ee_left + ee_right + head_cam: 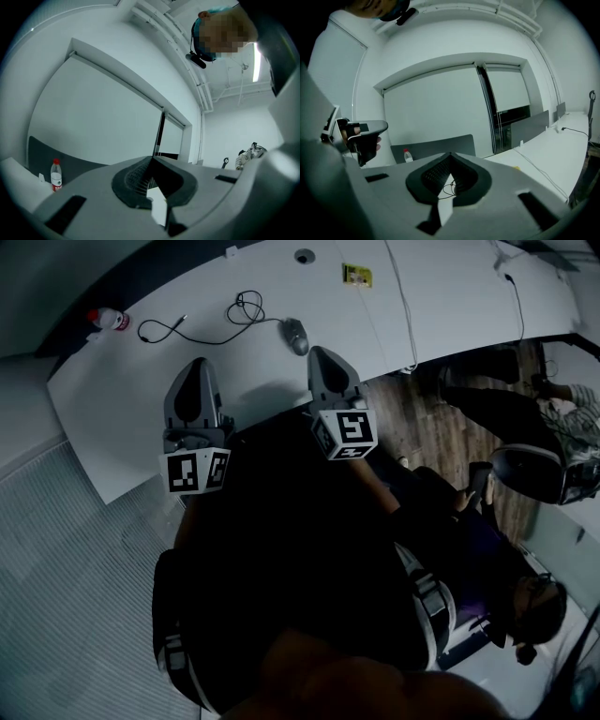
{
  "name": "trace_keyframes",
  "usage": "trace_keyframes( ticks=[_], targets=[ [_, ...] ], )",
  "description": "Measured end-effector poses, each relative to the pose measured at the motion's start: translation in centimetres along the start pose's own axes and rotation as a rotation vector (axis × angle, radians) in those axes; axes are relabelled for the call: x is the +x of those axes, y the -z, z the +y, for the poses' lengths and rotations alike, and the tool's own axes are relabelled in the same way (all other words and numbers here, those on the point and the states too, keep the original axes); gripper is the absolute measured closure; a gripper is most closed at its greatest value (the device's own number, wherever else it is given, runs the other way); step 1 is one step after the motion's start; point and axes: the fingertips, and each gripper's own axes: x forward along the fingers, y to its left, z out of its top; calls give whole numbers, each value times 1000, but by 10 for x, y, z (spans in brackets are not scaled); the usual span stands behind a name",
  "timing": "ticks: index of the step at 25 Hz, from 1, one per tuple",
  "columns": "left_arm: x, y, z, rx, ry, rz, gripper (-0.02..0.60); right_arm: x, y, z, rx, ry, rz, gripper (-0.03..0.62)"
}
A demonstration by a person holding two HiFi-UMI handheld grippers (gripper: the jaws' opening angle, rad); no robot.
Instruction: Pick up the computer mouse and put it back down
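On the white desk [422, 296] the grey computer mouse [294, 335] lay flat, its black cable [246, 306] coiling off to the left toward a red-capped water bottle [111, 320] near the desk's corner. Near the mouse, on the person's side, the right gripper [320, 352] had its jaws pressed together on nothing. Well to its left the left gripper [198, 364] pointed level, jaws likewise closed and empty

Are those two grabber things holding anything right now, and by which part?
Nothing is held. The left gripper and right gripper are both closed and empty; the computer mouse lies untouched on the white table.
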Motion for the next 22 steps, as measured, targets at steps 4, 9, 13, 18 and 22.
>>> trace_keyframes(
  ticks=[4, 9, 13, 18, 22],
  targets=[
    [1, 1, 1, -2, -1, 4, 580, 0, -8, 1, -17, -2, -6, 594],
    [4, 3, 2, -9, -5, 1, 580, 1, -12, 1, -25, -5, -11, 594],
    [5, 4, 1, -7, -1, 9, 580, 2, -12, 1, -29, -9, -10, 594],
    [8, 3, -1, -3, 1, 7, 580, 1, -13, -1, -27, -13, -10, 594],
    [9, 2, -2, -2, 1, 5, 580, 2, -16, 0, -20, -19, -16, 594]
  ],
)
